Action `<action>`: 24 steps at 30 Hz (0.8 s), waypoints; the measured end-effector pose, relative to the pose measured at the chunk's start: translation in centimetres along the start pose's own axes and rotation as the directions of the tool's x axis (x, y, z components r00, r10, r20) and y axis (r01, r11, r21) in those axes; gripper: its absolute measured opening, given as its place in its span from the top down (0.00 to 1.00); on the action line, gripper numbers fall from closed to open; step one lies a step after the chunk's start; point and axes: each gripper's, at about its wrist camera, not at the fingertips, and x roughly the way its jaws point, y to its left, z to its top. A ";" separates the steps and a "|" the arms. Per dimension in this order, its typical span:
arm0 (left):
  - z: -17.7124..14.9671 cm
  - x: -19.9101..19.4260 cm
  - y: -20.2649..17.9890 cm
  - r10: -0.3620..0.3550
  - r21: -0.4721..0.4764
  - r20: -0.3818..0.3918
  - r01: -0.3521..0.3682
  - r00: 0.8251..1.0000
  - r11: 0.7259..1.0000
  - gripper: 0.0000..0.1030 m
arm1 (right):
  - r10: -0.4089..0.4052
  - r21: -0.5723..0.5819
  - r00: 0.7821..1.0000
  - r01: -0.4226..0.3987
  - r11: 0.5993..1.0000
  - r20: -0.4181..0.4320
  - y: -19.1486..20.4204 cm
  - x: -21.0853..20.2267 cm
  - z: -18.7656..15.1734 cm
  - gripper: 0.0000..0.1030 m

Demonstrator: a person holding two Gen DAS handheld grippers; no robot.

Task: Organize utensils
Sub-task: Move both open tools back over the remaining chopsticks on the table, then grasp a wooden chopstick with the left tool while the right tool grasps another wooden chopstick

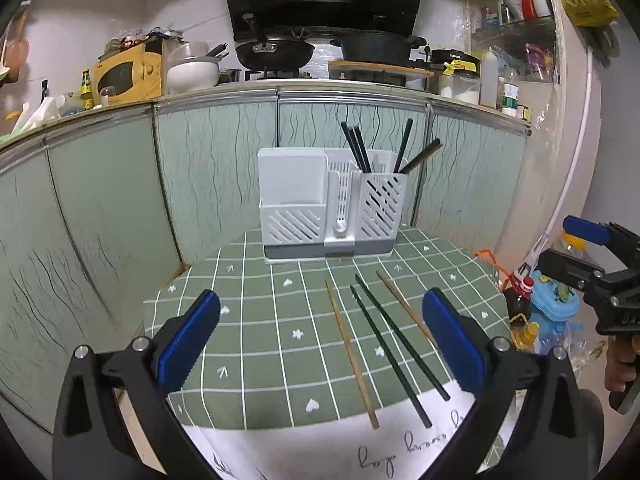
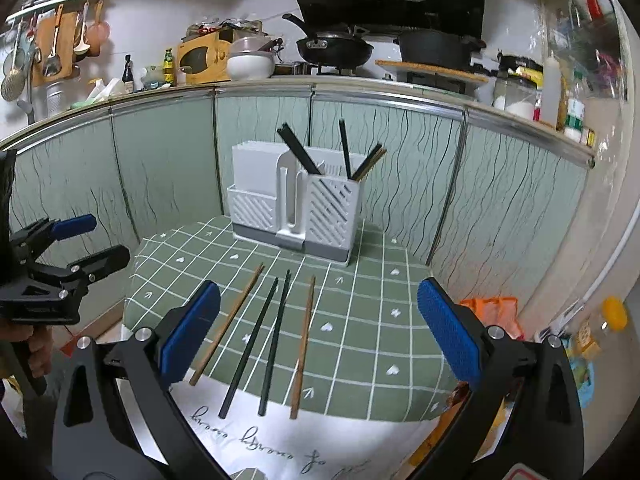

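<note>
A white slotted utensil holder [image 1: 330, 206] [image 2: 298, 210] stands at the back of the green checked table, with several chopsticks upright in its right compartment [image 1: 384, 204]. Four chopsticks lie loose in front of it: two wooden chopsticks [image 1: 351, 354] [image 2: 226, 324] on the outside and two black chopsticks [image 1: 390, 356] [image 2: 250, 348] between them. My left gripper [image 1: 320, 344] hovers open above the table's near edge, nothing between its fingers. My right gripper [image 2: 318, 332] is open too, low over the loose chopsticks. Each gripper shows at the other view's edge.
Pale green cabinet doors [image 1: 216, 168] wall in the table behind and at the left. The counter above carries a wok [image 1: 274, 52], a pot and a yellow microwave [image 1: 128, 74]. Bottles and bags [image 1: 552, 304] crowd the floor right of the table. A hand [image 2: 34, 344] grips the left tool.
</note>
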 end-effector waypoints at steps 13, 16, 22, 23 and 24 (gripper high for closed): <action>-5.0 1.8 -0.6 -0.012 0.042 -0.036 0.014 0.999 0.999 0.05 | 0.025 0.011 0.999 -0.025 1.000 -0.037 1.1 2.7 -4.4 0.08; -6.0 2.3 -0.5 -0.018 0.028 -0.036 0.019 0.999 0.999 0.05 | 0.041 0.030 0.998 -0.040 0.999 -0.053 0.8 3.4 -5.3 0.08; -8.2 3.3 -0.7 -0.015 0.014 -0.021 0.015 1.000 1.000 0.05 | -0.002 -0.006 0.998 0.001 1.000 -0.064 1.0 4.8 -7.5 0.08; -8.6 3.5 -0.7 -0.011 0.017 -0.012 0.012 1.000 1.000 0.05 | -0.010 -0.010 0.998 0.009 1.000 -0.065 1.0 5.1 -7.9 0.08; -8.9 3.6 -0.9 -0.015 0.021 -0.008 0.016 1.000 1.000 0.05 | -0.013 -0.011 0.998 0.013 1.000 -0.068 1.1 5.5 -8.3 0.08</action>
